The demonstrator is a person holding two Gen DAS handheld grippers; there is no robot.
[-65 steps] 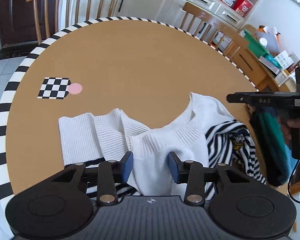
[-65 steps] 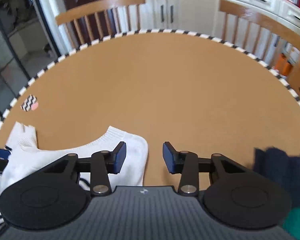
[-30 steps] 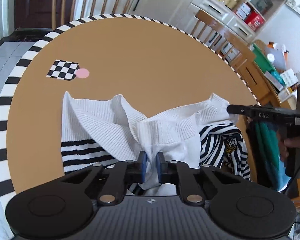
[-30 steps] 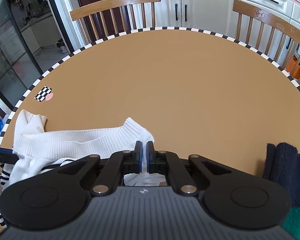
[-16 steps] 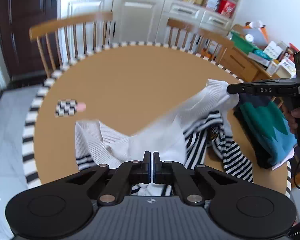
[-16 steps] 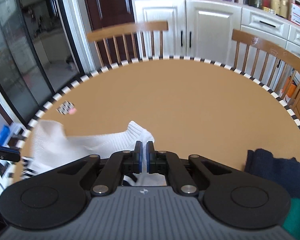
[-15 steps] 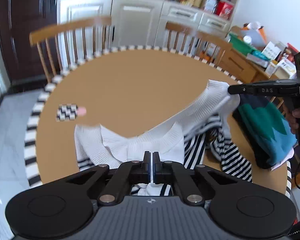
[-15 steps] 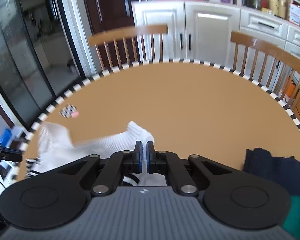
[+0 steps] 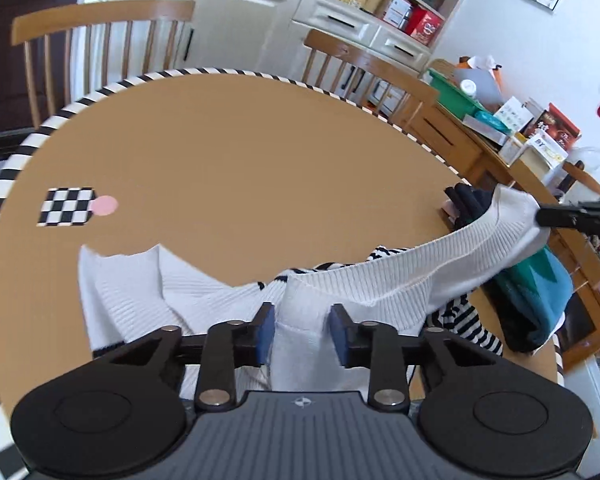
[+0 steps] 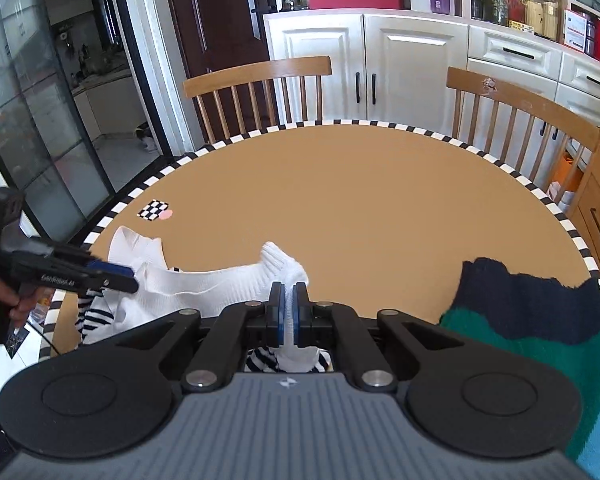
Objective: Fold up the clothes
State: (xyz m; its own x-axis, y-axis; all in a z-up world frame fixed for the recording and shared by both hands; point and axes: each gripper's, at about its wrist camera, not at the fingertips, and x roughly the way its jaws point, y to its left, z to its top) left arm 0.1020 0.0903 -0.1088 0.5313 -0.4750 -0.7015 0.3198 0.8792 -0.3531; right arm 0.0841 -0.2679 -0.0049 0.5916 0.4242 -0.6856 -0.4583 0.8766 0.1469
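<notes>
White sweater [image 9: 380, 292] hangs between grippers: right gripper [image 10: 288, 312] clamped on it, left gripper [image 9: 302, 334] fingers just parted around fabric; green-navy garment [image 10: 540, 320] beside, on worktop [image 9: 240, 168].

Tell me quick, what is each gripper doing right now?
Left gripper: jaws just opened, white sweater cloth between them, not pinched.
Right gripper: shut on the white sweater's ribbed edge, holding it up.
</notes>
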